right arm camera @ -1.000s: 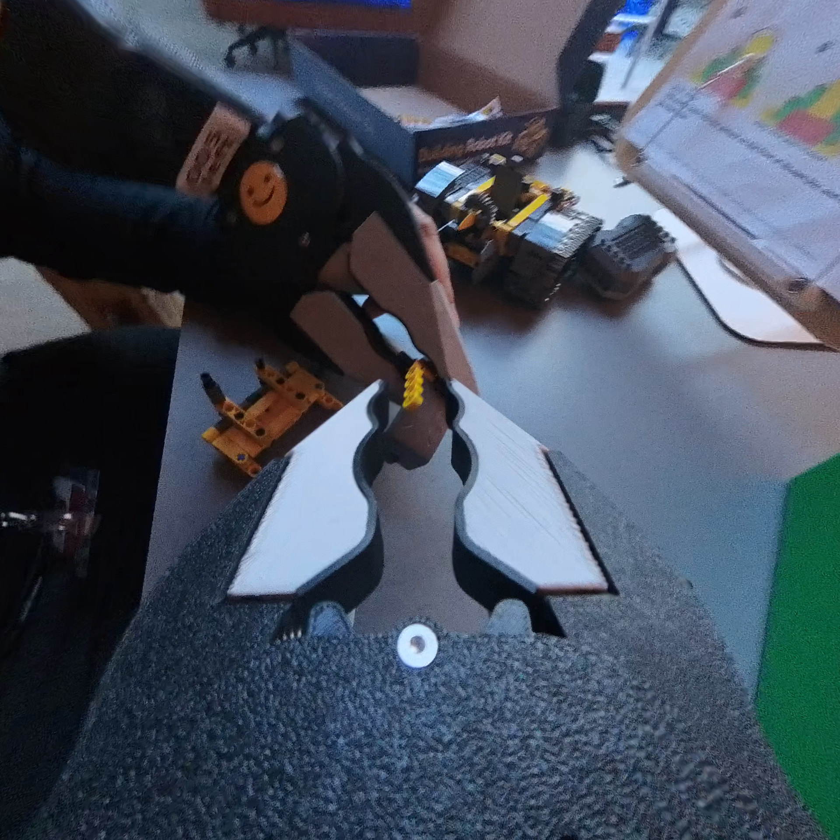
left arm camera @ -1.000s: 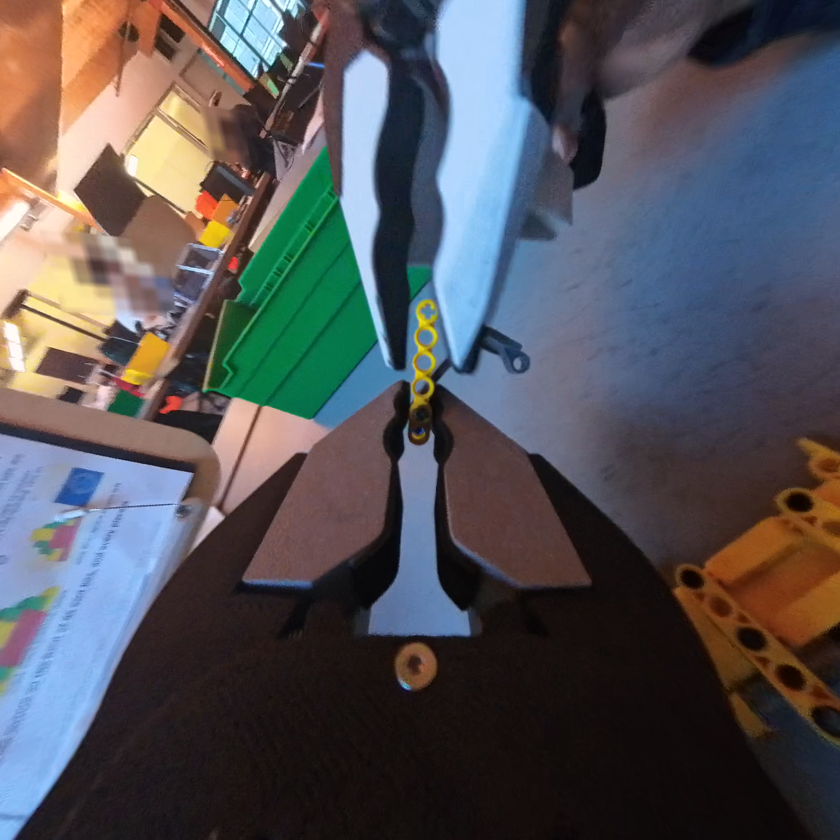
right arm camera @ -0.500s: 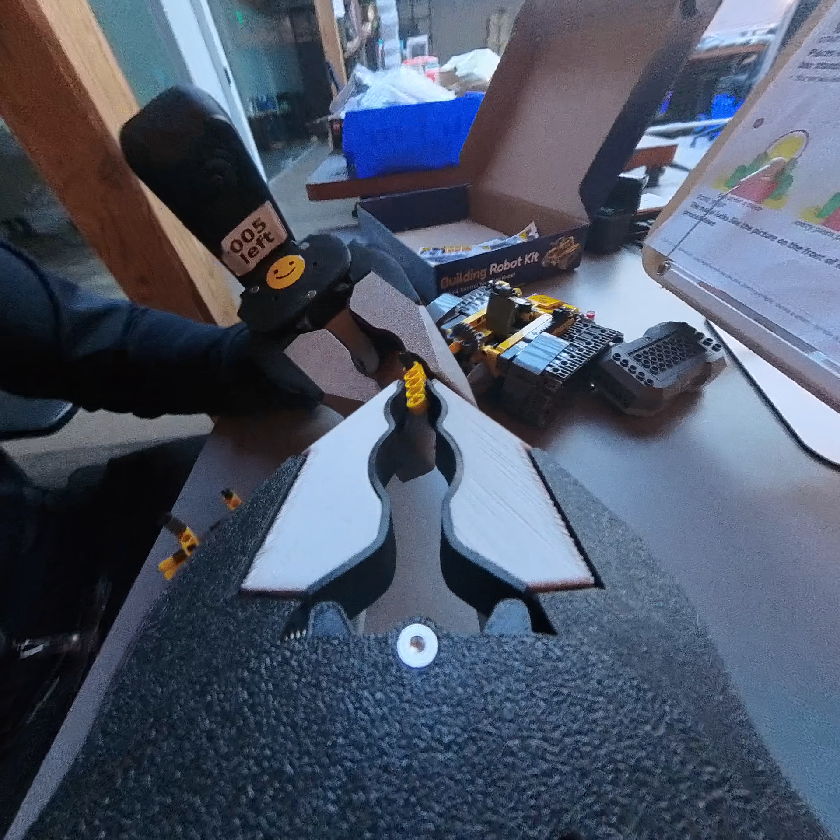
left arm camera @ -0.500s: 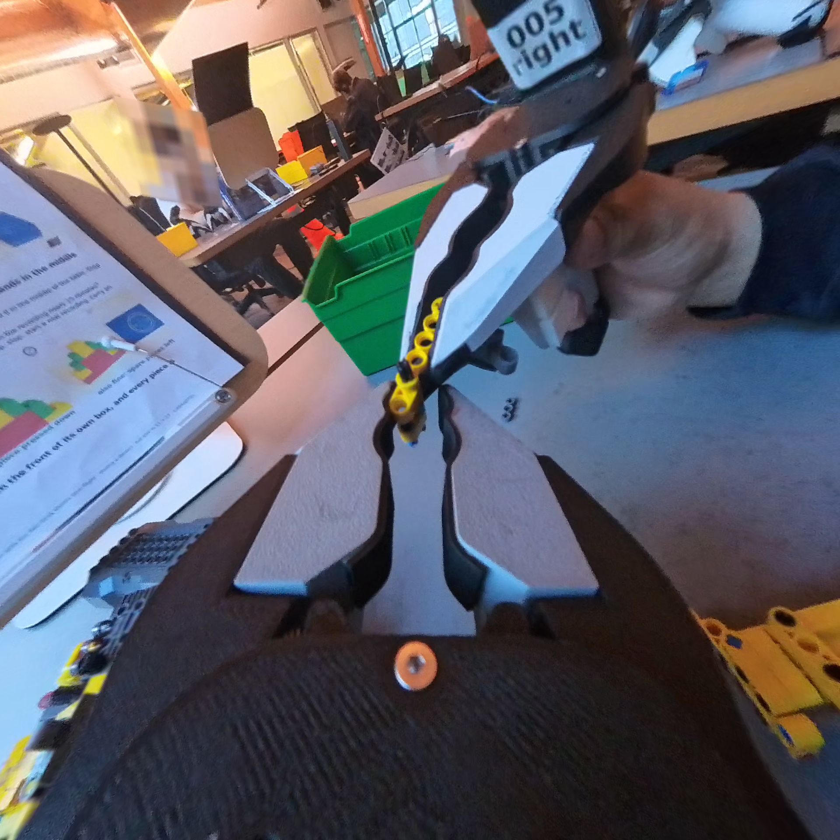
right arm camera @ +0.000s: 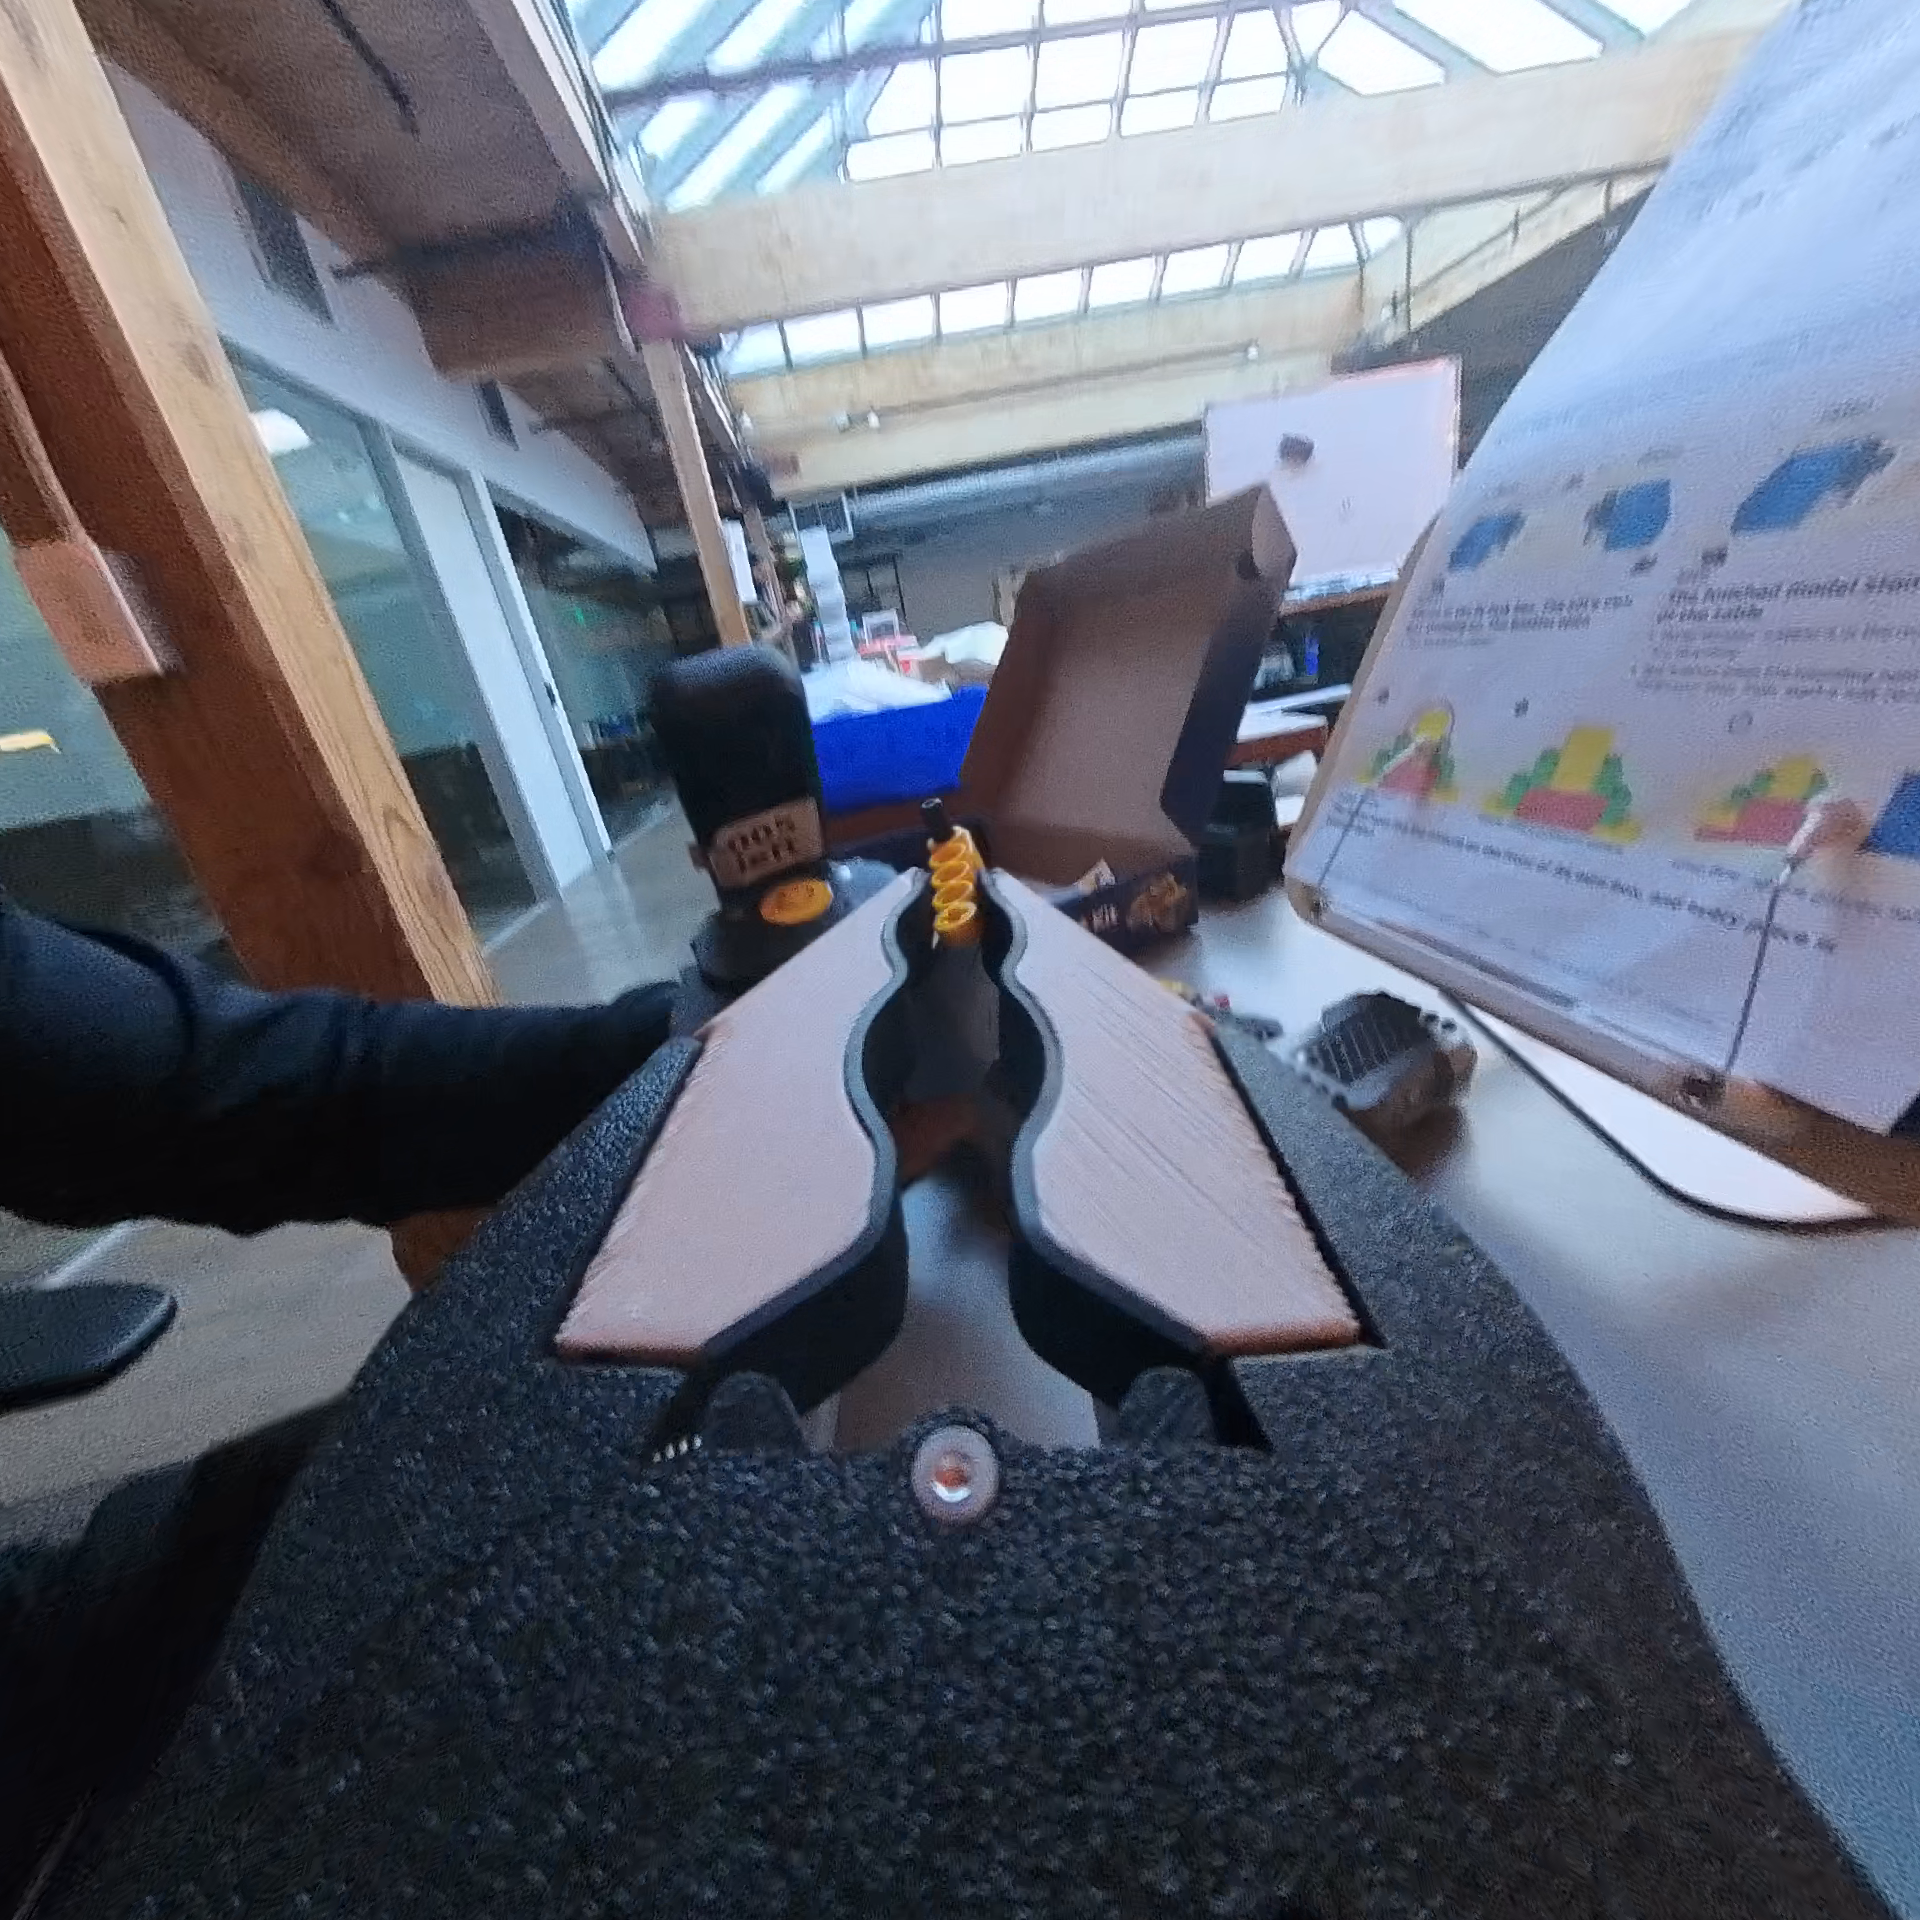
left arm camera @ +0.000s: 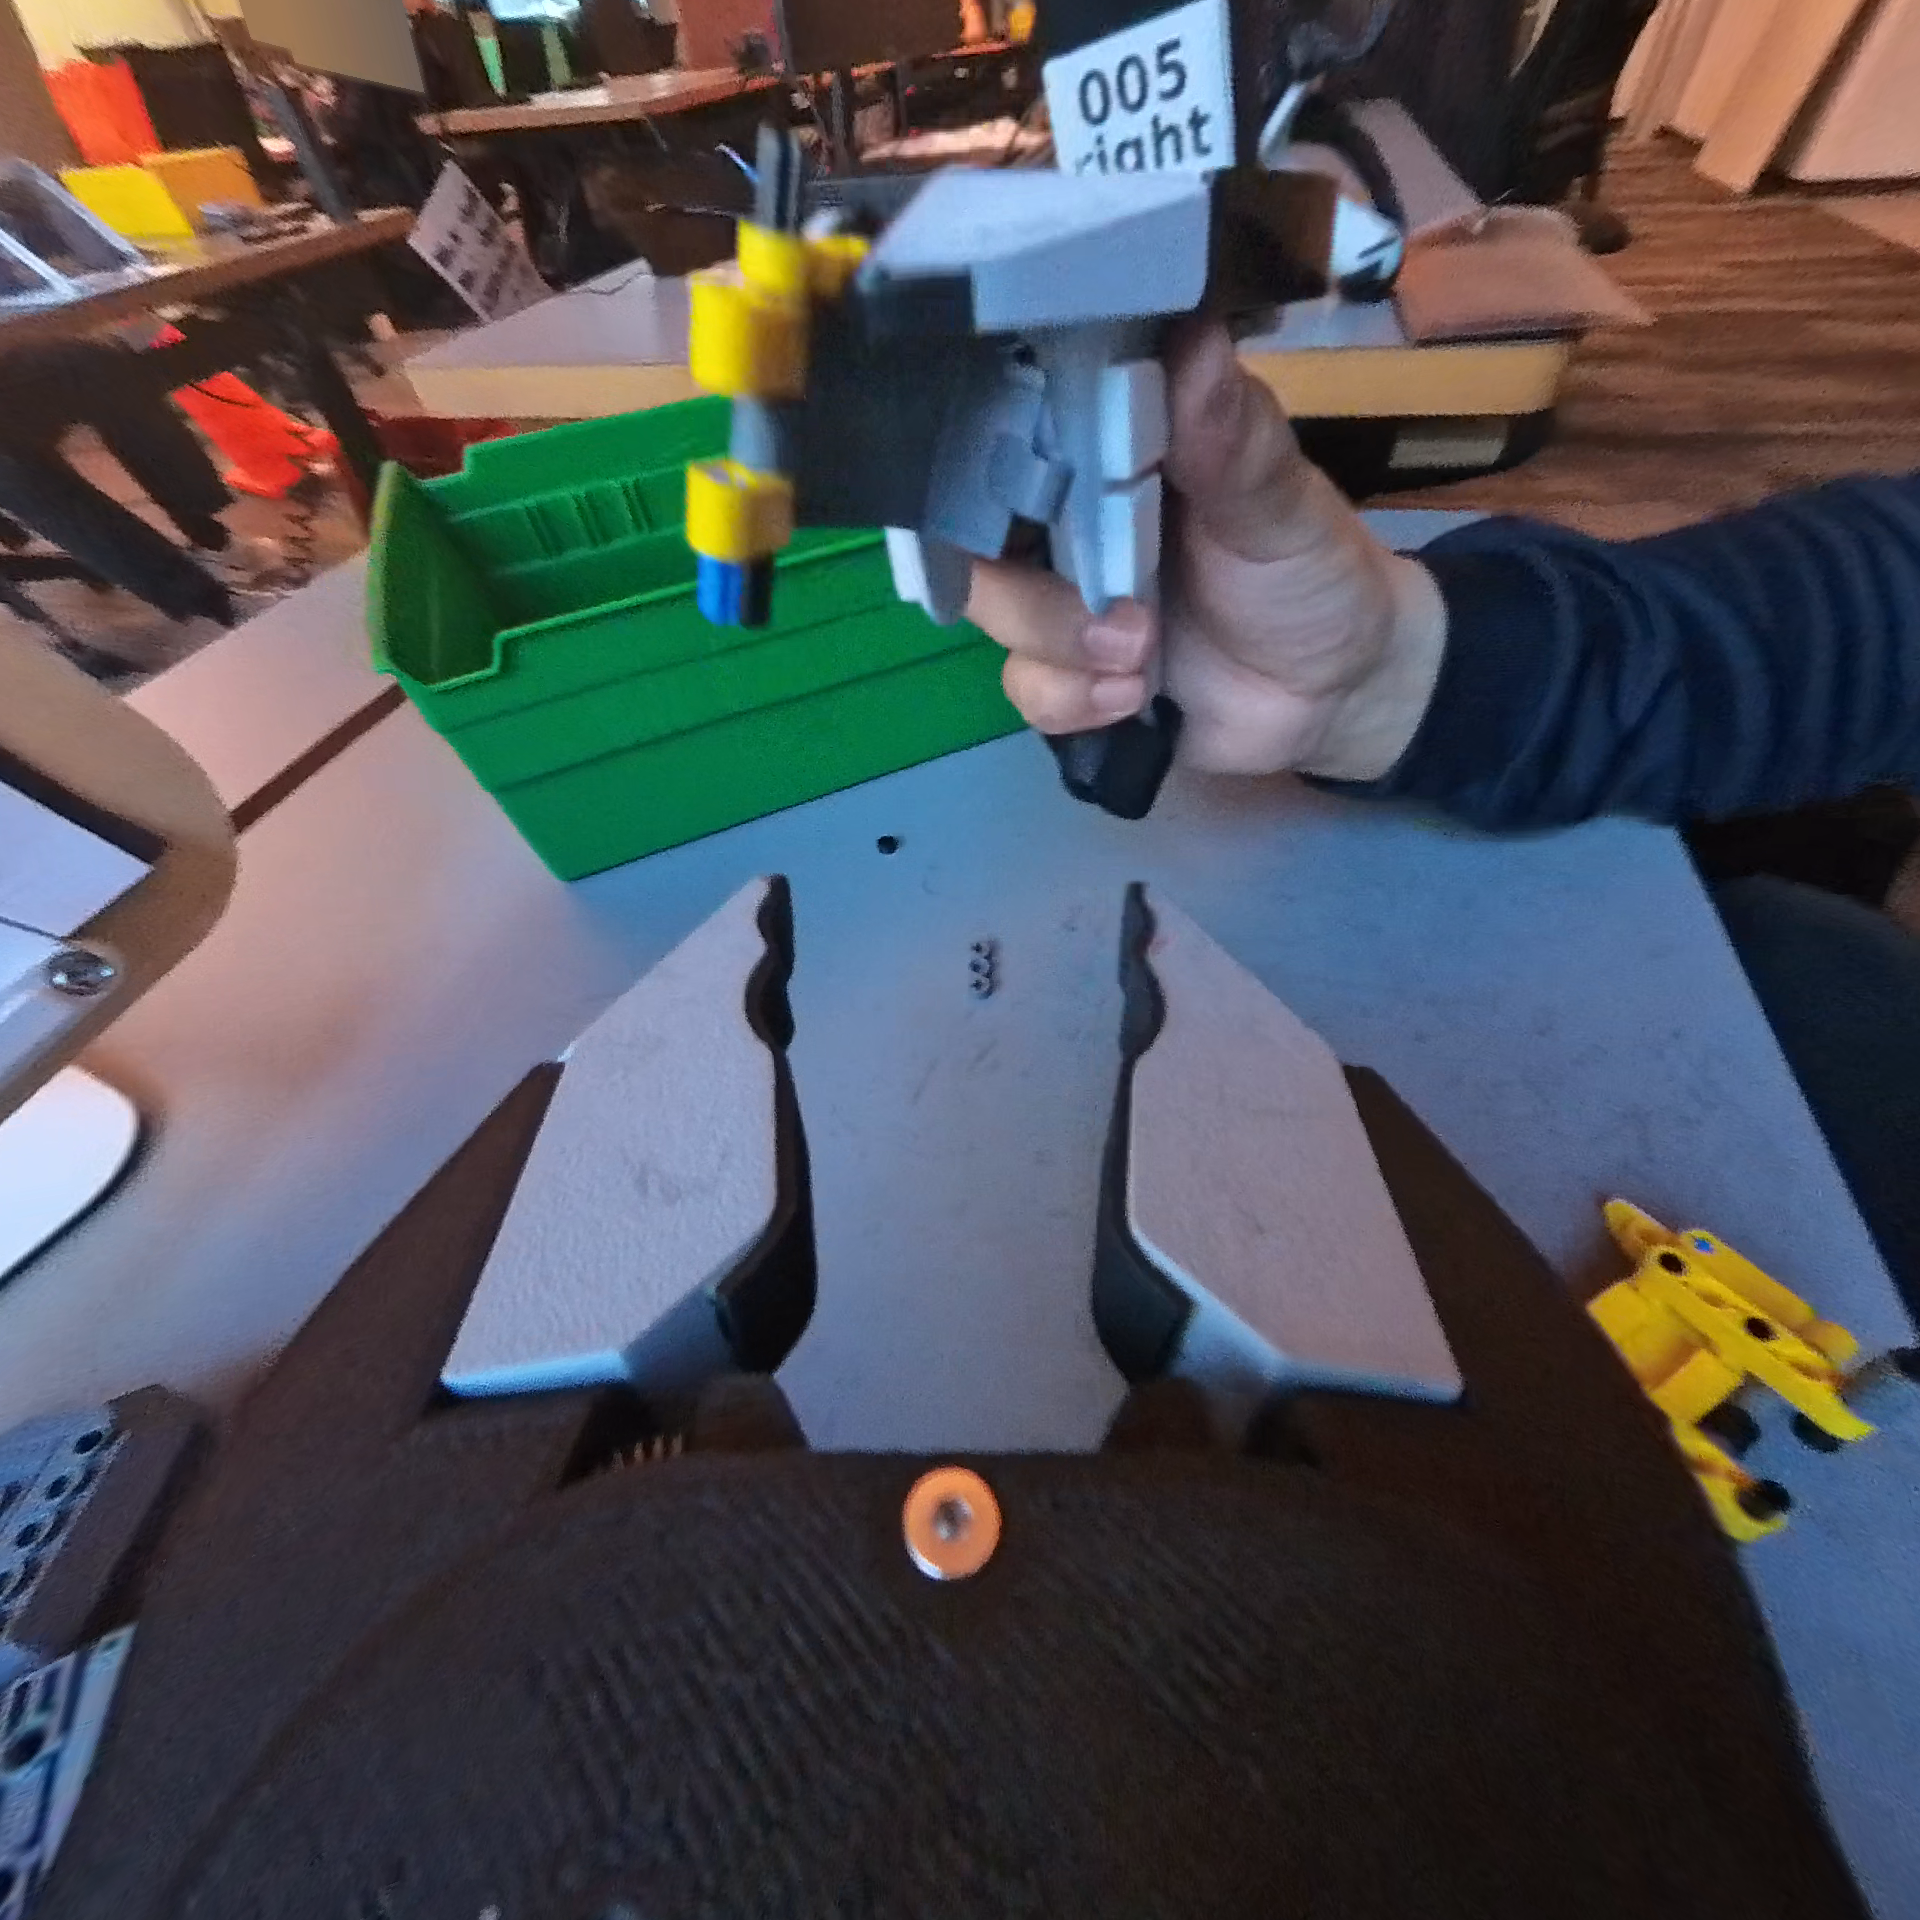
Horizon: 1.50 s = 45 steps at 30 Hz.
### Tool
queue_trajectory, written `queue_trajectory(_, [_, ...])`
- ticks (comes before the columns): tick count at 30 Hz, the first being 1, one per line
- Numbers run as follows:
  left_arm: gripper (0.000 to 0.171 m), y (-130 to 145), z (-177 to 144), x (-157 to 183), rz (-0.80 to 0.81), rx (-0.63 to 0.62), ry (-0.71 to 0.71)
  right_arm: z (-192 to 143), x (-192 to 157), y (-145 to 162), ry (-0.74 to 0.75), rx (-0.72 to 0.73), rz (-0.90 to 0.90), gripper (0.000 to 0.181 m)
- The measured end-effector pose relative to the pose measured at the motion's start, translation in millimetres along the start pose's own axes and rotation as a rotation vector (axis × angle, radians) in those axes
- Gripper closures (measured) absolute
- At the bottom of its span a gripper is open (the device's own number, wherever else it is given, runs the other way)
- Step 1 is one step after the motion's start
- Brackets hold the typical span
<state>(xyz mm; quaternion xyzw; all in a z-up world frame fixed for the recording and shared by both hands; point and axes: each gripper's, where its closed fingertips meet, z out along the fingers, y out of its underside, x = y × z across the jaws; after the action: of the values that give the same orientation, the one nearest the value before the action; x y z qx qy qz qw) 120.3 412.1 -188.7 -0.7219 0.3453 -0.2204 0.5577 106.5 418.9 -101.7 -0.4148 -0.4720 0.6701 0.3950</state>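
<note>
Left gripper: the left gripper (left arm camera: 956, 914) has its jaws spread wide with nothing between them, held low over the grey table (left arm camera: 1351, 935); past its tips lie a few tiny dark pieces (left arm camera: 980, 968) on the tabletop.
Right gripper: the right gripper (right arm camera: 951, 894) has its jaws nearly closed, pinching a yellow holed beam (right arm camera: 954, 883) at the tips; a dark pin sticks out of the beam's far end.
Beam, left wrist view: the same beam (left arm camera: 743, 343) shows from the side, held up in the air in front of the green bin (left arm camera: 644, 686), with grey, black and blue pins through it. The right gripper (left arm camera: 831, 374) holding it is seen from the side here, with a bare hand (left arm camera: 1236, 603) on its trigger and a white label on top.
Only in the left wrist view: the green bin, well behind the open jaws; a yellow block assembly (left arm camera: 1714, 1361) on the table at the right edge; grey block parts at the lower left corner.
Only in the right wrist view: the left gripper's black handle (right arm camera: 743, 769), upright just beyond the beam; a dark sleeve (right arm camera: 312, 1091) reaching toward it; an open cardboard box (right arm camera: 1122, 707); a dark grey block part (right arm camera: 1371, 1049) on the table.
Both views: a wooden board with a printed sheet (right arm camera: 1683, 727), propped up; in the left wrist view only its corner (left arm camera: 135, 831) shows.
</note>
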Motion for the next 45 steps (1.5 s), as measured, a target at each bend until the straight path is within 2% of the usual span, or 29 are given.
queue_trajectory(4, [0.108, -18, -4, 0, -0.059, 0.105, -0.011, 16, 1, -13, -0.063, 0.081, 0.08, 0.176])
queue_trajectory(6, [0.108, -22, -8, 5, -0.066, 0.171, -0.029, 18, 3, -3, -0.067, 0.063, 0.102, 0.176])
queue_trajectory(10, [0.107, -27, -15, 20, -0.101, 0.213, 0.014, 17, 8, 16, -0.087, 0.037, 0.18, 0.176])
queue_trajectory(15, [0.099, -28, -20, 11, -0.224, 0.246, 0.026, 15, 10, 23, -0.099, 0.022, 0.213, 0.176])
queue_trajectory(19, [0.097, -13, -16, 1, -0.312, 0.197, 0.025, 13, 5, 26, -0.123, 0.014, 0.242, 0.176])
queue_trajectory(25, [0.111, -20, -22, -3, -0.371, 0.271, 0.057, 11, -4, 36, -0.19, -0.018, 0.297, 0.176])
queue_trajectory(29, [0.114, -17, -24, -9, -0.353, 0.268, 0.03, 13, -11, 36, -0.237, -0.022, 0.323, 0.175])
queue_trajectory(34, [0.125, -28, -32, -8, -0.371, 0.347, 0.071, 16, -15, 40, -0.253, -0.041, 0.329, 0.176])
queue_trajectory(39, [0.139, -26, -33, -11, -0.339, 0.347, 0.04, 17, -18, 43, -0.262, -0.051, 0.329, 0.176])
queue_trajectory(43, [0.155, -26, -33, -4, -0.346, 0.349, 0.101, 17, -17, 44, -0.256, -0.056, 0.325, 0.175])
queue_trajectory(45, [0.155, -25, -32, -5, -0.344, 0.34, 0.097, 17, -17, 45, -0.262, -0.058, 0.339, 0.176])
